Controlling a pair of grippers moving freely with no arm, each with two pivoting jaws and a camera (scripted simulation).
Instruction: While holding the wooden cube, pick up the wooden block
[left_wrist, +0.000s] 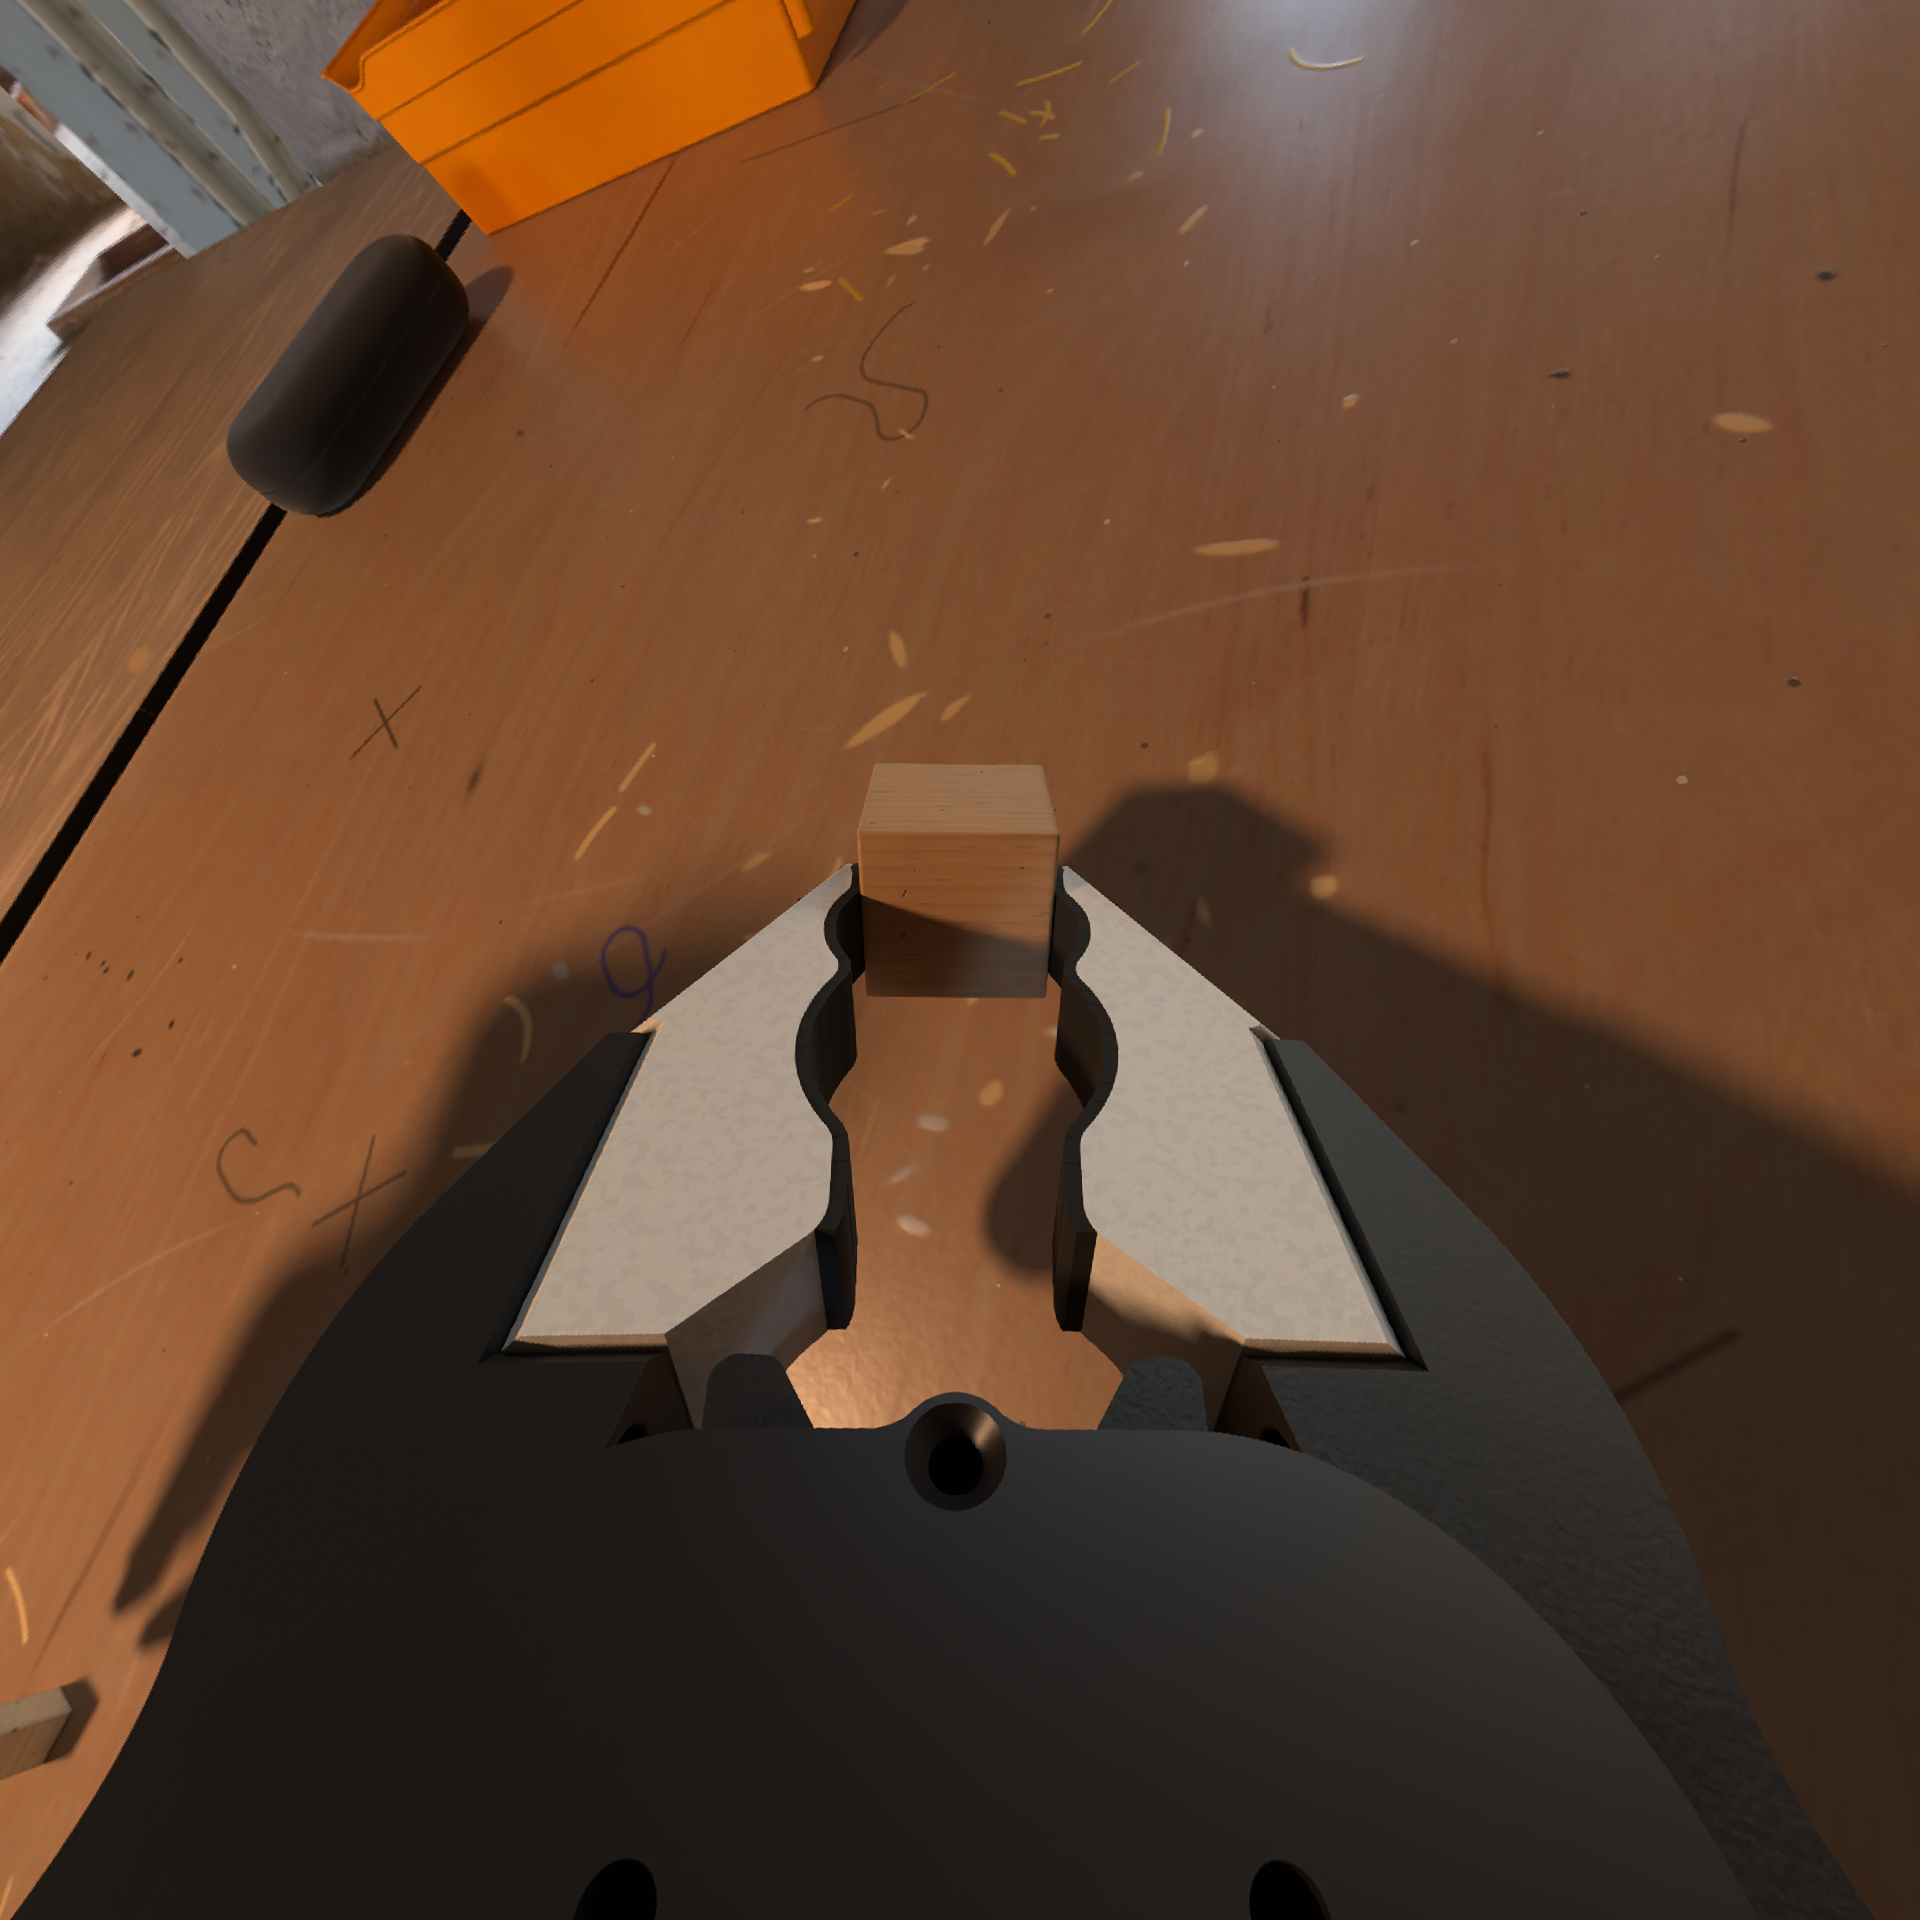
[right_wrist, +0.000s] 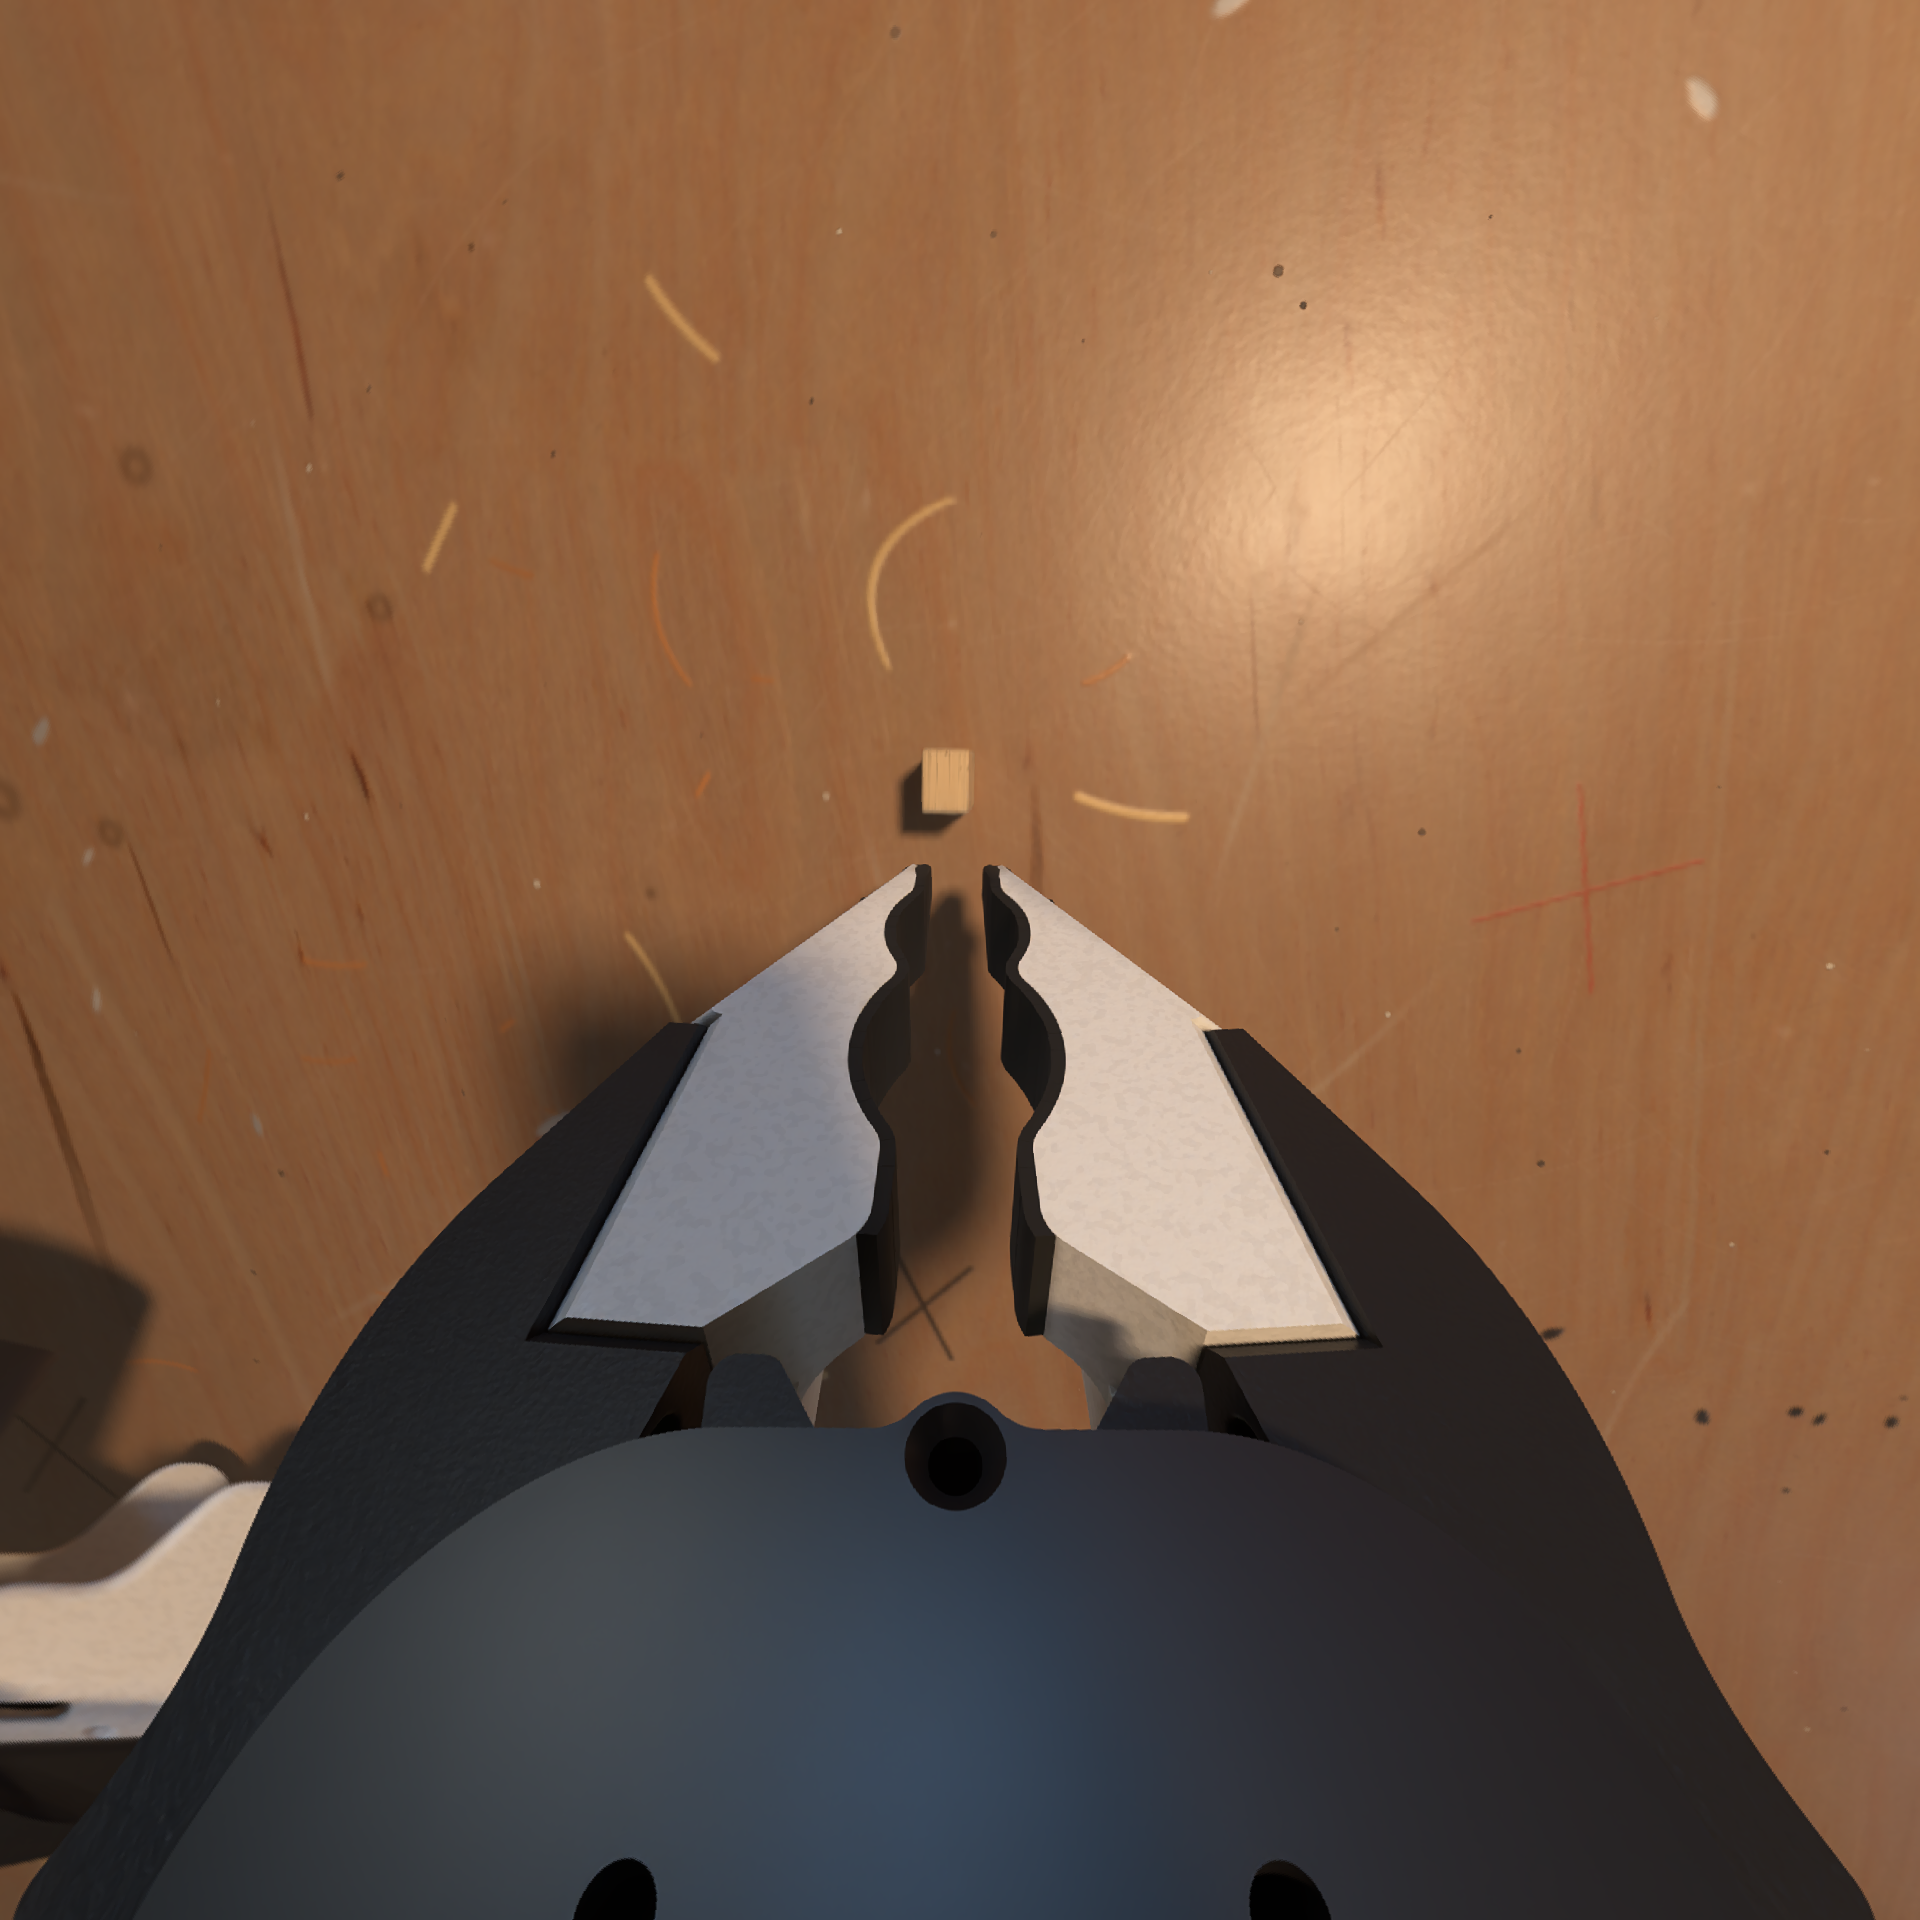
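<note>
My left gripper (left_wrist: 956, 914) is shut on the wooden cube (left_wrist: 956, 862), pinched between its fingertips just above the brown wooden table (left_wrist: 1351, 520). My right gripper (right_wrist: 956, 883) points down at the table from high up. Its jaws stand a narrow gap apart with nothing between them. The small pale wooden block (right_wrist: 945, 779) lies on the table just beyond its fingertips, well below them. A pale wooden piece (left_wrist: 31, 1730) shows at the lower left edge of the left wrist view. Part of the left gripper (right_wrist: 104, 1590) shows at the lower left of the right wrist view.
An orange bin (left_wrist: 592, 94) stands at the far left of the table. A dark rounded case (left_wrist: 348, 374) lies near it, across a seam (left_wrist: 135, 727) in the tabletop. Wood shavings and pencil marks are scattered over the surface.
</note>
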